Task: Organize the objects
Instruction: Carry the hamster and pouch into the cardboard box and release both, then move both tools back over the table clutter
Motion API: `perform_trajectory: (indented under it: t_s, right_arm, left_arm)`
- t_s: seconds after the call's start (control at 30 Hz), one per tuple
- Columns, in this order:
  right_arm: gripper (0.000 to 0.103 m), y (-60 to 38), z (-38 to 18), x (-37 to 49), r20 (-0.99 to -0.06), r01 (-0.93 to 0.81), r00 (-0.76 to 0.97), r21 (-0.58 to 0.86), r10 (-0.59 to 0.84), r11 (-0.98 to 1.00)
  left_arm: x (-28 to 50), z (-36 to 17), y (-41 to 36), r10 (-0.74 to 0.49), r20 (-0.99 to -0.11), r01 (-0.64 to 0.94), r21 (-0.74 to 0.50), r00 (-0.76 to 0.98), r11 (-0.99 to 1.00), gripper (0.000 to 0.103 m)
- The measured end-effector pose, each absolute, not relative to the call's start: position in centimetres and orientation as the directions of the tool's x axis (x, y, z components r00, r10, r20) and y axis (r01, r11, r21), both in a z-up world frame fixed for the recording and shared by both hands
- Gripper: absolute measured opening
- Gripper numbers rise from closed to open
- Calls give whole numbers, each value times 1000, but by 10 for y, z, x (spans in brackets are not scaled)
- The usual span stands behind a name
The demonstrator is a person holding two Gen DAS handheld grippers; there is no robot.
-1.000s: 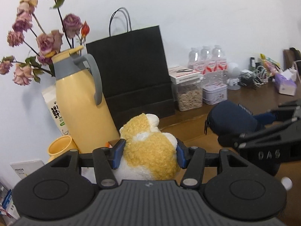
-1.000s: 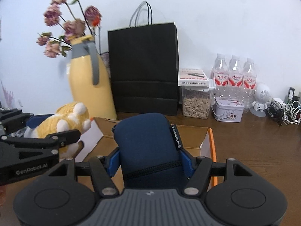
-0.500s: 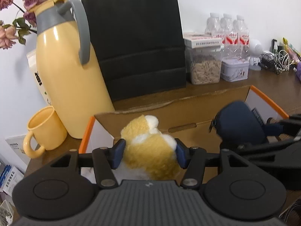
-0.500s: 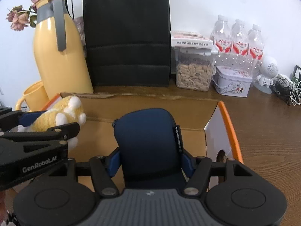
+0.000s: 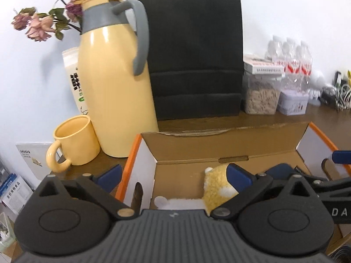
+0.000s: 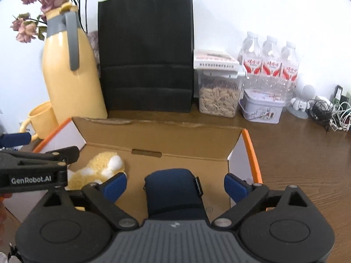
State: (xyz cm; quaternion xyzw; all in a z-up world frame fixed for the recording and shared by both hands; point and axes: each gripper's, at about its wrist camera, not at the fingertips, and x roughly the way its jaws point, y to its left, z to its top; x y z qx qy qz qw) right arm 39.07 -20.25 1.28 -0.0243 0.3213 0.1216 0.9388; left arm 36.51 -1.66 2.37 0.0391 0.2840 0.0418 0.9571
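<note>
Plush lay left and pouch right inside the box; left gripper and right gripper were spread wide, empty.

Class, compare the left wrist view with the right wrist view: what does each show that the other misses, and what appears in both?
Only the left wrist view shows the whole yellow mug with its handle, and the white carton behind the yellow jug.

Only the right wrist view shows the navy pouch in full between the open right gripper, plus the small white robot figure.

Both show the cardboard box, the plush toy, the black bag and the water bottles.
</note>
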Motion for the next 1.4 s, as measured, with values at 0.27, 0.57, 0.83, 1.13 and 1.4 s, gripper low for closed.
perform_trajectory:
  t_s: [0.27, 0.57, 0.83, 1.13, 1.4]
  right_arm:
    - [99, -207, 31, 360, -566, -260, 792, 25, 228, 965]
    - [103, -226, 64, 272, -441, -335, 847, -10, 296, 942]
    - [103, -240, 61, 184, -392, -381, 856, -38, 337, 924]
    - [103, -238, 24, 115, -442, -418, 817, -9, 371, 909]
    - [103, -233, -2, 90, -483, -431, 782, 37, 393, 902]
  left_arm:
    - [324, 44, -9, 64, -480, -50, 43, 875, 998, 103]
    - [223, 64, 5, 37, -402, -34, 14, 915, 999, 103]
    - [135, 46, 18, 32, -383, -33, 2, 923, 999, 103]
    - [83, 11, 27, 10, -459, -23, -21, 888, 1000, 103]
    - [55, -13, 24, 12, -497, -23, -16, 868, 1000, 103]
